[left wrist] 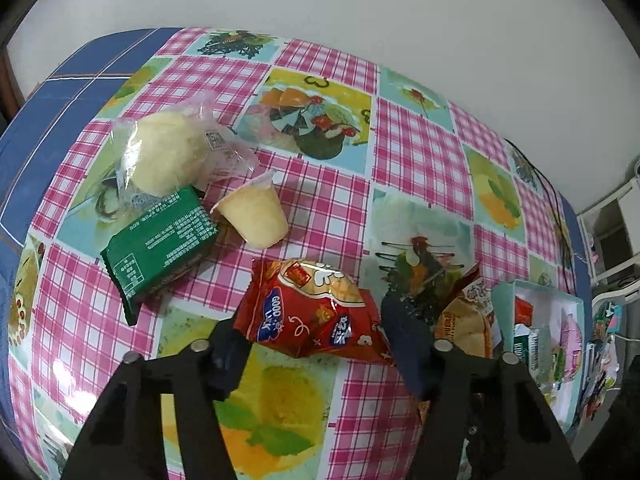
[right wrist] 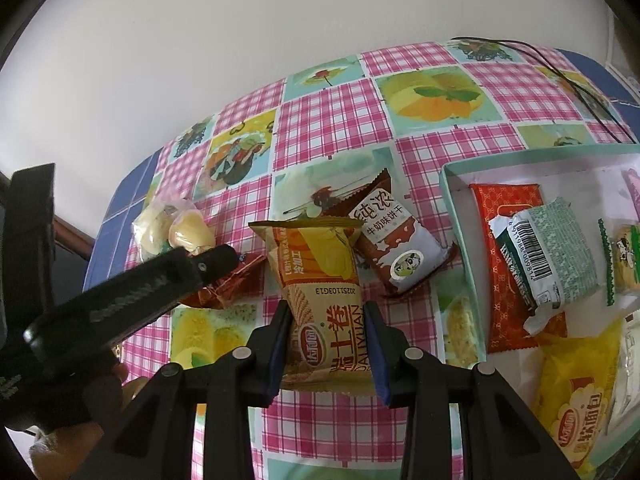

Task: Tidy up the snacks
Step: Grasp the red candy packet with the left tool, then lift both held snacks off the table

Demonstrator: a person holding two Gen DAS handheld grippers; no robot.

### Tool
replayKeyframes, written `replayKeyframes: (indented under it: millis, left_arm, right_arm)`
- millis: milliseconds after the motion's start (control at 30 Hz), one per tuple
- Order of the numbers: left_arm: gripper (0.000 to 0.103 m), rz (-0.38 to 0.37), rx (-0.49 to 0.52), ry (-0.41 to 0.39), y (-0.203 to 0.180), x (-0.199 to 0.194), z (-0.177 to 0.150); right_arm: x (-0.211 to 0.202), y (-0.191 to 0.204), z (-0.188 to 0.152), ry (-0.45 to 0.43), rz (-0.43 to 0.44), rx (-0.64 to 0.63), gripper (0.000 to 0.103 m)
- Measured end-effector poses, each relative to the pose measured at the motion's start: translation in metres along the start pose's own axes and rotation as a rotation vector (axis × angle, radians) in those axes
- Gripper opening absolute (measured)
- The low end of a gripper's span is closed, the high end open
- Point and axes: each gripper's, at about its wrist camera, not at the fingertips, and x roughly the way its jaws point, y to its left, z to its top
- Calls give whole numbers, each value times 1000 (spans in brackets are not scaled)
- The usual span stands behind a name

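Checked tablecloth (right wrist: 320,128) below, right gripper (right wrist: 328,344) clamps yellow packet (right wrist: 320,280) pointing away lengthwise.

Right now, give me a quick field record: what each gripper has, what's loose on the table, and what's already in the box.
left gripper: jaws either side of the red snack packet, pads at its edges
right gripper: shut on the yellow egg-roll packet
loose on table: green packet, pudding cup, bagged bun, brown milk-biscuit packet
box: holds several packets
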Motion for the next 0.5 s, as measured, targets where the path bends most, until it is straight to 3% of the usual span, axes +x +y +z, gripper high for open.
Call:
replayKeyframes:
  millis: [67,500]
  left_arm:
    - [53,-2,-5,6,1,2,-1]
    - [48,4,-60,25,7,-6,-12]
  right_arm:
    - [-1,0,0,0,0,0,38]
    - [-8,1,-3,9,-27,-4,38]
